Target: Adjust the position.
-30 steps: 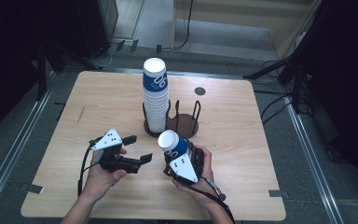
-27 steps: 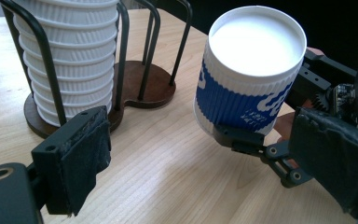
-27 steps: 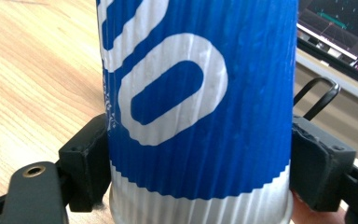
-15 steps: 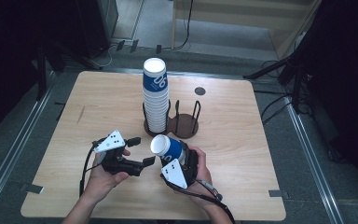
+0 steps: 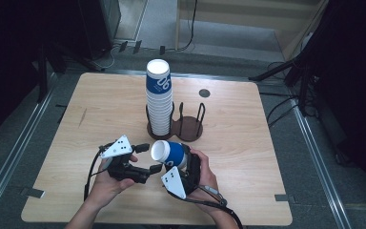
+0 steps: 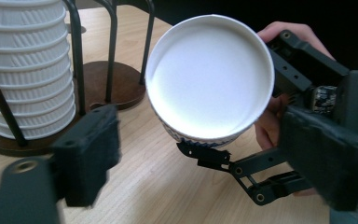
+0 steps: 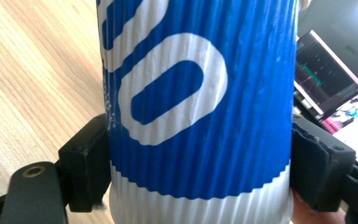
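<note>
A: Right gripper (image 5: 183, 164)?
B: Clamped on the blue-and-white paper cup (image 5: 167, 152), 1 pad (image 7: 86, 161) on each side of the ribbed wall, near its white base band. Held by the right hand (image 5: 205, 179), low over the near middle of the table (image 5: 267, 157).

A: And the cup itself?
B: Tipped on its side, open white mouth turned left, toward the other gripper. Lifted off the wood, just near of the wooden rack.

A: Left gripper (image 5: 145, 157)?
B: Gripped by the left hand (image 5: 107, 183), just left of the cup. Jaws partly apart and just been closing, 1 finger (image 6: 91, 154) showing at each side of the cup's mouth in the left gripper view. Pads not pressing on the rim, nothing gripped. Hard to tell whether the cup's mouth sits between the tips or just past them.

A: Farther out?
B: Dark round rack (image 5: 190, 129) with 2 bays and thin upright wires, at the middle of the table. Left bay filled with a tall stack of cups (image 5: 158, 95), same blue and white, upright. Right bay bare. Small dark round spot (image 5: 204, 93) in the tabletop at the far side, right of the stack.

A: Around the table?
B: Grey floor (image 5: 28, 129), with cables (image 5: 276, 107) trailing off the right.
</note>
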`<state>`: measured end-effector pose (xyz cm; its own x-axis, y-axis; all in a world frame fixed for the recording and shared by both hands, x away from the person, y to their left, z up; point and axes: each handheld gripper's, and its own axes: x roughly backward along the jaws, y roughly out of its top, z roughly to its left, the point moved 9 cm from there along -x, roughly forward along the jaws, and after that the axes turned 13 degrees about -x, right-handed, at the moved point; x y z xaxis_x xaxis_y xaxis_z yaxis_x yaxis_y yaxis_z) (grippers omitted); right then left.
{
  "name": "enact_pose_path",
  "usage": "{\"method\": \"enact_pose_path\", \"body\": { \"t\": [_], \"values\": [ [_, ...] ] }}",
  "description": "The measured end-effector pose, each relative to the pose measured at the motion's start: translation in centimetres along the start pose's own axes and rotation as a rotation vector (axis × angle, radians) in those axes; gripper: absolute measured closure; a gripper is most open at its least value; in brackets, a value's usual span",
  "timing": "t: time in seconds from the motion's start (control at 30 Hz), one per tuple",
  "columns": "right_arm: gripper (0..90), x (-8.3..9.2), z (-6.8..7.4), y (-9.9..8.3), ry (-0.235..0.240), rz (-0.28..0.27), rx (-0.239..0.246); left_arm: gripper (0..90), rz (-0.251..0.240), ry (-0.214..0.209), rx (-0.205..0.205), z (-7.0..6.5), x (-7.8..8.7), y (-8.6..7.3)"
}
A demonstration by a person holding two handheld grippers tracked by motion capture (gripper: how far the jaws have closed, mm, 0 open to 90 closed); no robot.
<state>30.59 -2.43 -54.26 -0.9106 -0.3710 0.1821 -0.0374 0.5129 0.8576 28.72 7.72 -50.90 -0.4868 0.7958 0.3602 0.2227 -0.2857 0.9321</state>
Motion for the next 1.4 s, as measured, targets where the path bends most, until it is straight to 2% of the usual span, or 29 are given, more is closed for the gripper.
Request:
{"method": "enact_pose_path", "body": {
  "t": [0.1, 0.2, 0.33, 0.5, 0.77, 1.07, 1.4],
  "values": [
    [18.8, 0.1, 0.0, 0.1, -0.001, -0.004, 0.008, 14.3, -0.003, -0.013, 0.000, -0.2, -0.1, 0.0],
    [18.8, 0.1, 0.1, 0.1, -0.002, -0.008, 0.048, 14.4, -0.010, -0.018, 0.004, -0.3, -0.1, 0.1],
    [18.8, 0.2, 0.5, 0.2, 0.004, -0.019, 0.072, 14.9, -0.010, -0.022, -0.002, -0.3, 0.0, 0.1],
    [18.7, 0.4, 1.1, 0.4, 0.018, -0.033, 0.108, 21.5, -0.024, -0.024, -0.018, -0.5, 0.1, 0.3],
    [18.8, 0.6, 1.5, 0.7, 0.028, -0.055, 0.125, 21.8, -0.020, -0.035, -0.018, -0.8, -0.1, 0.3],
    [18.7, 0.8, 1.5, 0.9, 0.033, -0.075, 0.149, 26.3, -0.014, -0.035, -0.027, -0.9, -0.1, 0.3],
    [17.5, 0.9, 1.6, 0.9, 0.040, -0.074, 0.138, 27.9, -0.011, -0.037, -0.021, -1.0, 0.1, 0.4]
  ]
}}
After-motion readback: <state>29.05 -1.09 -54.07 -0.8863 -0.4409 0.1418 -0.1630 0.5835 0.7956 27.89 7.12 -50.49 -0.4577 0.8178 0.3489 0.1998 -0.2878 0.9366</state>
